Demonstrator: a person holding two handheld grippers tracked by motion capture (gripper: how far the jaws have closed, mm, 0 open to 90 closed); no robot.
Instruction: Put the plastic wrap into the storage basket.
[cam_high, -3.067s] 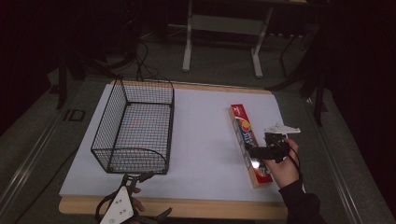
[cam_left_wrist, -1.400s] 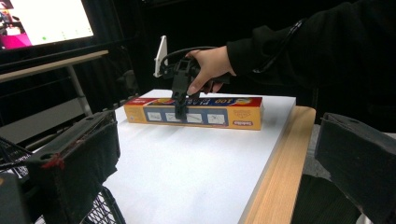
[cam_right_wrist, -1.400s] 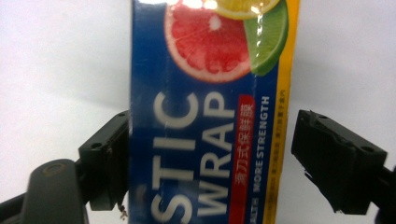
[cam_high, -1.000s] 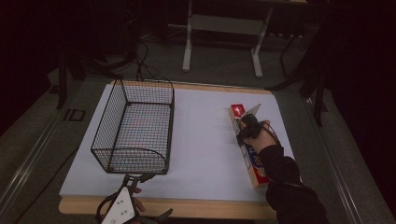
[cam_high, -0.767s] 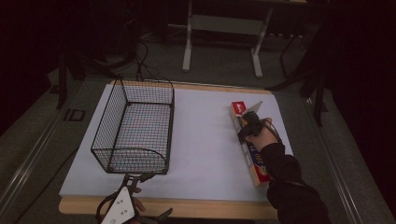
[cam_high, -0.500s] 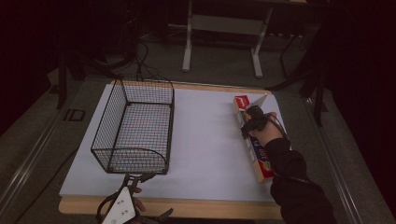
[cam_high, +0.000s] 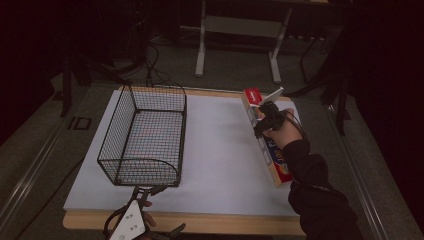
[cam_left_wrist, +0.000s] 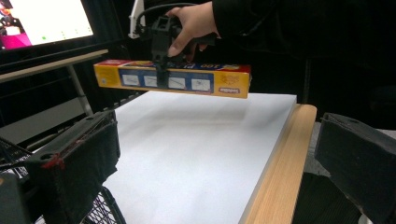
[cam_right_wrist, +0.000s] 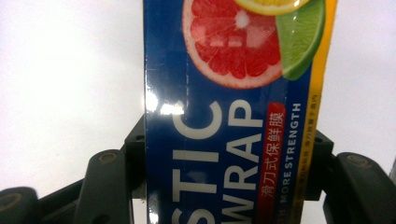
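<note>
Box: we have the wrap box (cam_high: 265, 140) pinched across its short width in the right claw (cam_high: 263, 120), pads on both long sides.
Box place: clear of the desk (cam_high: 220, 150), held over its right part, as the left claw view shows, roughly level there.
Long axis: runs near-to-far in the high view, red end far; the grip sits toward the far end, so the near end overhangs and may sag.
Key relation: basket (cam_high: 142, 137) lies well to the left of the box; its long side also runs near-far, so we judge the box needs a sideways carry and little turning.
Nearer hand: right, already holding.
Left claw: (cam_high: 145, 192) spread, empty, at the near desk edge just by the basket's near end.
Writing: right claw view reads "STIC WRAP", "MORE STRENGTH", Chinese characters on a red strip, with grapefruit, lemon and lime art.
</note>
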